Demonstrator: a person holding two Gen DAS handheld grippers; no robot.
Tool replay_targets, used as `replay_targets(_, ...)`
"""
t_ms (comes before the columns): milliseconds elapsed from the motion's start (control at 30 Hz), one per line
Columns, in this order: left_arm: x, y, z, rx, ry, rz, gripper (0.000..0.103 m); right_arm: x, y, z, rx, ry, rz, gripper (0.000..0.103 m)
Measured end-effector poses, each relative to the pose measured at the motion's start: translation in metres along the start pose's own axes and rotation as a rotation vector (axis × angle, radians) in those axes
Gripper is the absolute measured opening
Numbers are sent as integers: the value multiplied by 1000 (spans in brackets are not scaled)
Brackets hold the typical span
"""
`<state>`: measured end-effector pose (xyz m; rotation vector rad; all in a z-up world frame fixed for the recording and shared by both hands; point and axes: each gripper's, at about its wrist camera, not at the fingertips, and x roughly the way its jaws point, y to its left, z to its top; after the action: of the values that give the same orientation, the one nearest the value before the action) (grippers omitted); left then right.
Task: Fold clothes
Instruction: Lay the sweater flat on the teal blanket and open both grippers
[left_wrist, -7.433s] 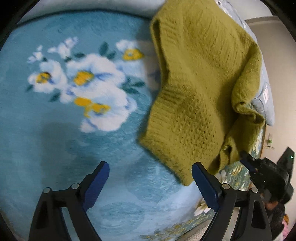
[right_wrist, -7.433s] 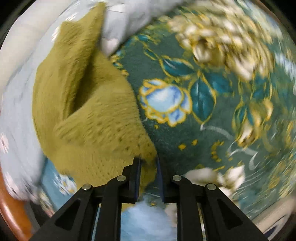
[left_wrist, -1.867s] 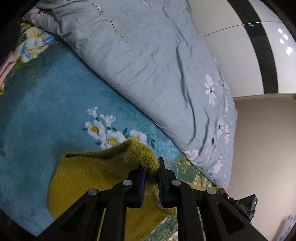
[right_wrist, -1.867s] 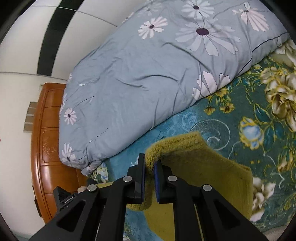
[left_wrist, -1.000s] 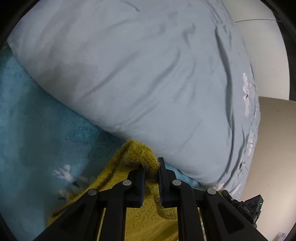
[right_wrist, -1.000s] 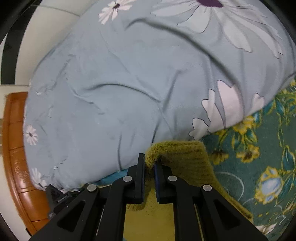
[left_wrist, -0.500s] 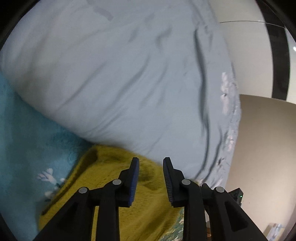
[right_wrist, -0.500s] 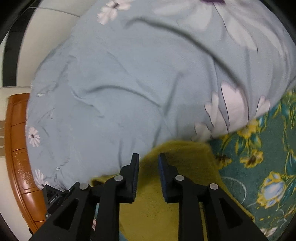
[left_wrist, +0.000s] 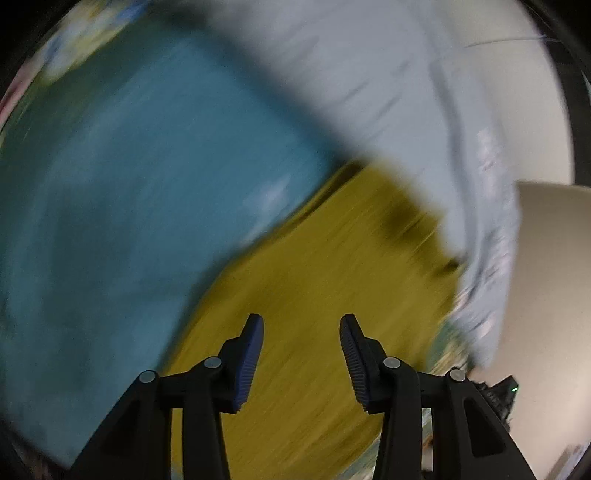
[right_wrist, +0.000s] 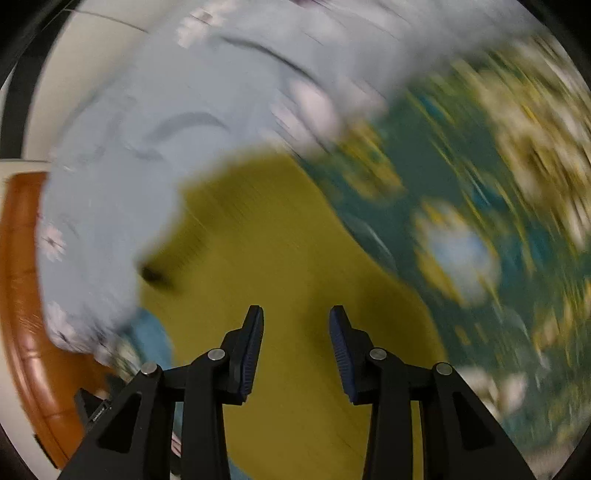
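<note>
An olive-yellow knitted sweater (left_wrist: 332, 266) lies flat on the floral bed cover, its far edge against a grey quilt. It also shows in the right wrist view (right_wrist: 280, 258). My left gripper (left_wrist: 301, 332) is open and empty over the sweater's near part. My right gripper (right_wrist: 295, 325) is open and empty over the same sweater. Both views are blurred by motion.
A bulky grey-blue quilt (left_wrist: 388, 92) with daisy print lies behind the sweater, also in the right wrist view (right_wrist: 155, 129). A teal bed cover (left_wrist: 129, 184) with a flower pattern (right_wrist: 480, 221) spreads around. A brown wooden headboard (right_wrist: 22, 277) stands at the left.
Both grippers let go of the sweater's edge and opened wider. They have pulled back from the quilt, and the sweater now lies spread on the bed.
</note>
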<state>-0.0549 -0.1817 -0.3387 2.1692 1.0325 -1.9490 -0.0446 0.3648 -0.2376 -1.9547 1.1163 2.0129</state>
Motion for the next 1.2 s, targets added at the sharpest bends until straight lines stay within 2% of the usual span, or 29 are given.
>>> replay_targets(100,19,37,-51,10,56,110,47,4,-45,-51,47,46,-71,38)
replay_targets(167,30,54,-74,31,84,162,47,4,-76,-80,94,64,-100,38)
replay_targets(267,45,69,-93,71,102,219,47,5,-111,-108,151,67,-129,38)
replay_targets(367,55,71,-94,103,78,232,47,6,-132,-123,165,57,-168,38)
replay_targets(500,71,58,-87,156,76,205,47,12,-148,-134,156,56,-179,45)
replay_targets(700,82,37,-96,240,140,115,54,24,-155,-149,128,81,-157,45)
replay_targets(967,53,10,-124,354,192,-61,54,28,-161,-170,138,95,-129,45)
replay_targets(1033,48,9,-128,372,192,-63,54,28,-163,-174,145,96,-127,45)
replay_targets(1100,51,11,-134,396,190,-2,54,27,-165,-177,161,92,-128,45)
replay_targets(1200,62,27,-123,404,189,113,52,25,-167,-181,180,87,-134,45)
